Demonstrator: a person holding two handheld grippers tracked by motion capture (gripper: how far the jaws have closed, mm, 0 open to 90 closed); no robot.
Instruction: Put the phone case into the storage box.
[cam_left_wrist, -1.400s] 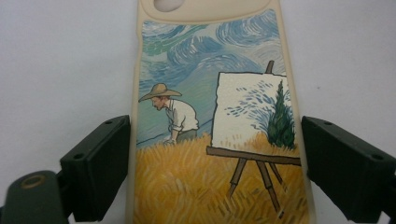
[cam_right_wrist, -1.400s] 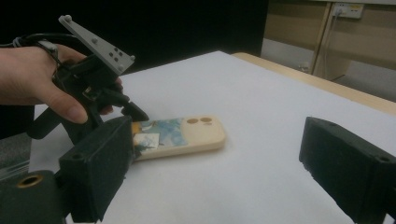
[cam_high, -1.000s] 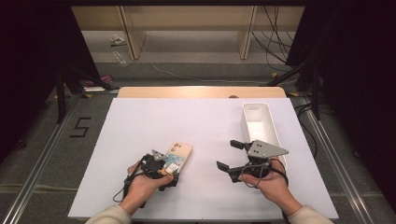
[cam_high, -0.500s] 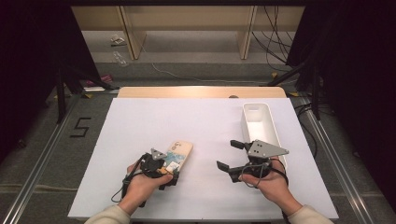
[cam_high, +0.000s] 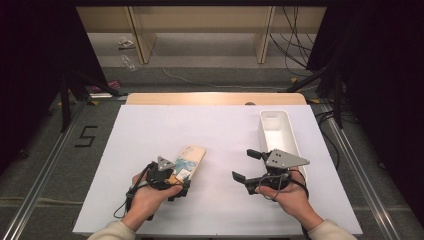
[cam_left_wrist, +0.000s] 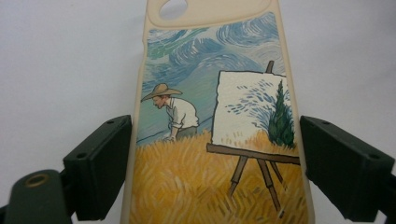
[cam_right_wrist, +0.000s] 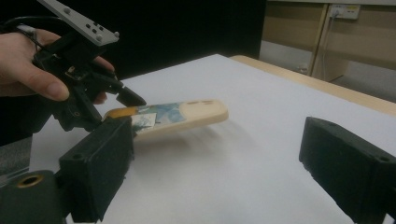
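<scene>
One glossy painted phone case (cam_left_wrist: 215, 140) rests between matte black jaws.

- A single dark digit "5" (cam_high: 86, 135) is read on the grey floor, just left of the bench in the high view.
- No lettering or brand is made out on the phone case (cam_left_wrist: 219, 126); a painted scene is carried there, without words.
- Nothing legible is found on the white bin (cam_high: 276, 131).
</scene>
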